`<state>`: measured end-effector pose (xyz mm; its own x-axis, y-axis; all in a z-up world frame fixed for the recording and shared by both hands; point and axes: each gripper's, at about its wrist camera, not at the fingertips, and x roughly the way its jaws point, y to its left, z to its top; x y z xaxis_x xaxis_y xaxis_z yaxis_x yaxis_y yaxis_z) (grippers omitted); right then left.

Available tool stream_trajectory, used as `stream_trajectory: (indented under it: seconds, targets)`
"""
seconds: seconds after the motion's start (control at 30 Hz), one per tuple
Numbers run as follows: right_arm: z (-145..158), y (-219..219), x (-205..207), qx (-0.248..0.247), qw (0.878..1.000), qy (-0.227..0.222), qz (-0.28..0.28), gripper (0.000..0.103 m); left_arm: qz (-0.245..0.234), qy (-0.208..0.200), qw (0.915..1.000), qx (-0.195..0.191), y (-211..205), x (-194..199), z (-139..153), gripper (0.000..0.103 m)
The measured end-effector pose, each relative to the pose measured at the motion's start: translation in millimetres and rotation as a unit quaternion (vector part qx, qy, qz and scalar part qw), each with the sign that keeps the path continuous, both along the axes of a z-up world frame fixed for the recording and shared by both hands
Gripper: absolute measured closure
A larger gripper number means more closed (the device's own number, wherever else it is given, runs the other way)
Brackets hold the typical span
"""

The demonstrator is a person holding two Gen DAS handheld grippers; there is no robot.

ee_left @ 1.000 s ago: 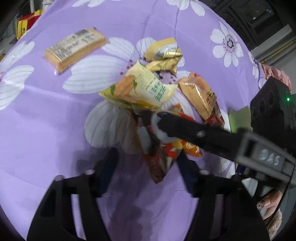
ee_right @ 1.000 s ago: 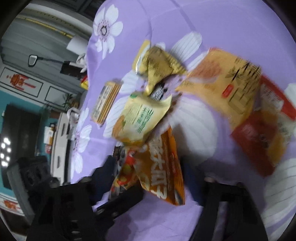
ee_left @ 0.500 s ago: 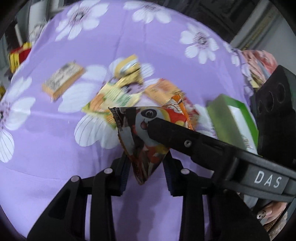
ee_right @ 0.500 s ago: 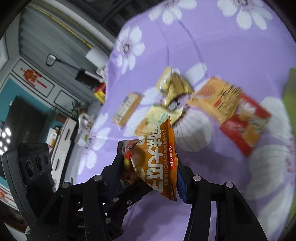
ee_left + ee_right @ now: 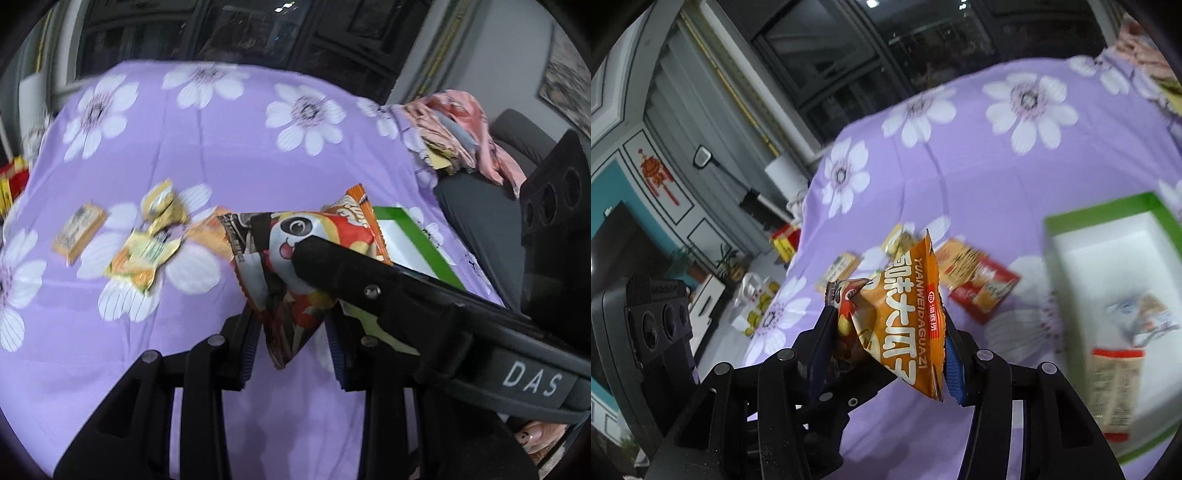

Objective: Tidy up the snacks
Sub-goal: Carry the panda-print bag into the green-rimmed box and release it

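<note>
A panda packet (image 5: pixel 291 273) is pinched at its lower corner by the left gripper (image 5: pixel 290 350); an orange packet (image 5: pixel 905 314) is clamped broadside in the right gripper (image 5: pixel 882 354). Both are held with jaws nearly closed, above the purple cloth (image 5: pixel 229 155), near the green box (image 5: pixel 1108 280). Light, crinkly, slippery, crushable contents are judged likely; sealed edges are best gripped.

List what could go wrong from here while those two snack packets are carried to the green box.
1. The left gripper pinches only the lower corner of the panda packet; it could slip out.
2. The right gripper with its orange packet crosses right beside the left; the packets touch and could snag.
3. The green box already holds two packets, so a careless drop may land on the rim.
</note>
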<state>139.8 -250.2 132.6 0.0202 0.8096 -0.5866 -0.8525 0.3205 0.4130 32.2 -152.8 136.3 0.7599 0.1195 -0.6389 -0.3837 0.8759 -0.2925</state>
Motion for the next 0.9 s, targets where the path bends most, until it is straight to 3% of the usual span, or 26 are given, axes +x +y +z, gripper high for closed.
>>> stream_trajectory:
  seconds: [0.47, 0.73, 0.9]
  targets:
    - [41.2, -85.0, 46.7, 0.071, 0.993, -0.035, -0.093, 0.049, -0.071, -0.035, 0.9962, 0.036, -71.8, 56.7, 35.3, 0.070]
    - [33.7, -124.0, 89.3, 0.082, 0.987, 0.007, -0.140, 0.049, -0.115, -0.019, 0.9918, 0.054, -111.3, 101.0, 28.0, 0.070]
    - [19.1, -140.4, 116.4, 0.076, 0.982, 0.041, -0.171, 0.049, -0.127, -0.002, 0.9908, 0.045, -127.5, 126.6, 14.6, 0.070]
